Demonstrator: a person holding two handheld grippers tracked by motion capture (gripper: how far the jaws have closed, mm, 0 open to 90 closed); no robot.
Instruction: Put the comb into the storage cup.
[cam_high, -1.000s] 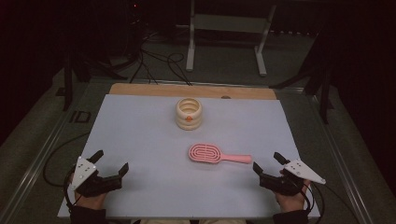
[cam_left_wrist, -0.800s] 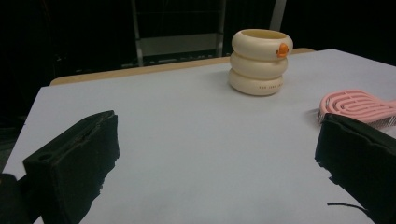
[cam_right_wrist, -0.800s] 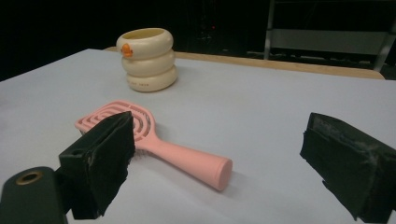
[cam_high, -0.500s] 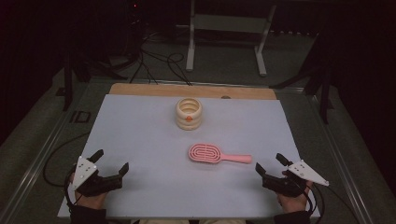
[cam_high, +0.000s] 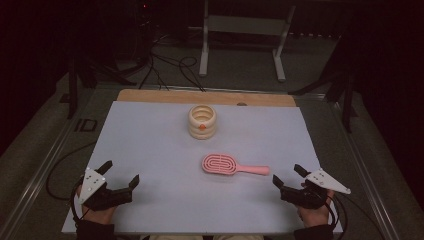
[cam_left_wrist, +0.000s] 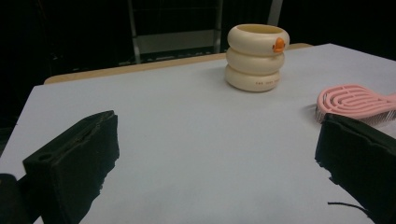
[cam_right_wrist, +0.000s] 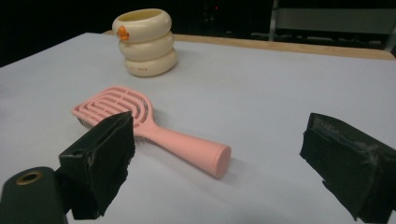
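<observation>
A pink hairbrush (cam_high: 231, 165) lies flat near the middle of the white table top (cam_high: 150, 140), its handle pointing right. Behind it stands a cream ribbed cup (cam_high: 202, 121) with an orange spot on its rim. My right gripper (cam_high: 289, 177) is open at the front right, a short way from the handle's end; in the right gripper view the hairbrush (cam_right_wrist: 154, 126) lies just beyond the jaws. At the front left my left gripper (cam_high: 120, 174) is open and holds nothing. The left gripper view shows the cup (cam_left_wrist: 257, 57) ahead and the brush head (cam_left_wrist: 352, 100) at right.
A wooden strip (cam_high: 205, 97) runs along the table's far edge. Beyond it a grey metal stand (cam_high: 240, 35) and black cables (cam_high: 165, 65) sit on the dark floor. Cables trail from both grippers off the table's front corners.
My right gripper has shifted slightly right and toward the front edge. The left gripper, brush and cup have stayed where they were.
</observation>
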